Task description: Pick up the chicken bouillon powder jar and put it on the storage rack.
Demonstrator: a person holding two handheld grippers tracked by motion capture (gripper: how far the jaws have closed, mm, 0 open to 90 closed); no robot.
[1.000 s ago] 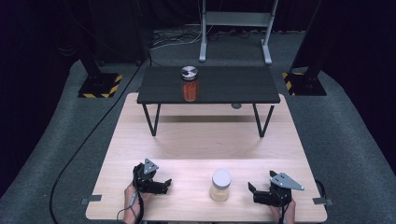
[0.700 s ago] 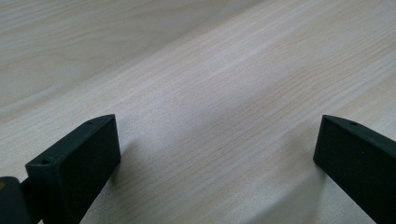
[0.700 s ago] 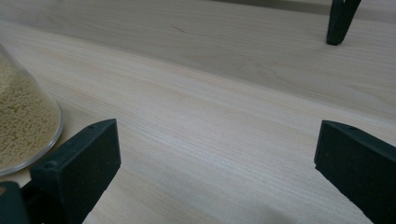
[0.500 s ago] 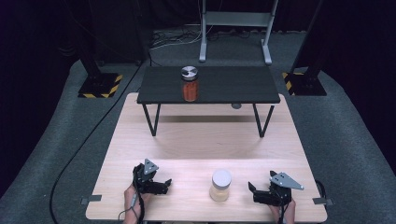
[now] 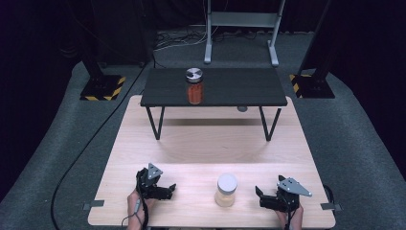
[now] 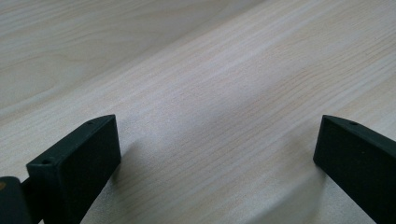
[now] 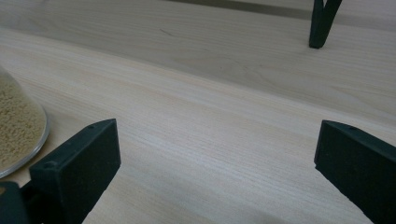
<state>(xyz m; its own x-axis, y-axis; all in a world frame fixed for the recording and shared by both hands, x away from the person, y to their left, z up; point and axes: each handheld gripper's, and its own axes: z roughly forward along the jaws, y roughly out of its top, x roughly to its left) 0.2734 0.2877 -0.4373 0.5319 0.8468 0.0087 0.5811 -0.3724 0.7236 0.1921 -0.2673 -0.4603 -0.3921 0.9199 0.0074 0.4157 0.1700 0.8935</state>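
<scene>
A glass jar of pale yellow grains [image 5: 226,190] with a white lid stands near the front of the light wooden table [image 5: 206,143]; its base edge shows in the right gripper view as the grain jar [image 7: 16,128]. My left gripper [image 5: 168,188] rests on the table to the jar's left, open, jaws wide over bare wood [image 6: 210,116]. My right gripper [image 5: 258,194] lies to the jar's right, open, empty. A jar of orange contents [image 5: 194,86] with a metal lid stands on the small black table [image 5: 239,86] farther back.
The black table's thin legs [image 5: 154,123] stand on the wooden table's far half; one leg [image 7: 322,21] appears in the right gripper view. Dark floor, striped stand bases [image 5: 103,88] and a metal frame [image 5: 239,28] surround the table. Cables trail on the left floor.
</scene>
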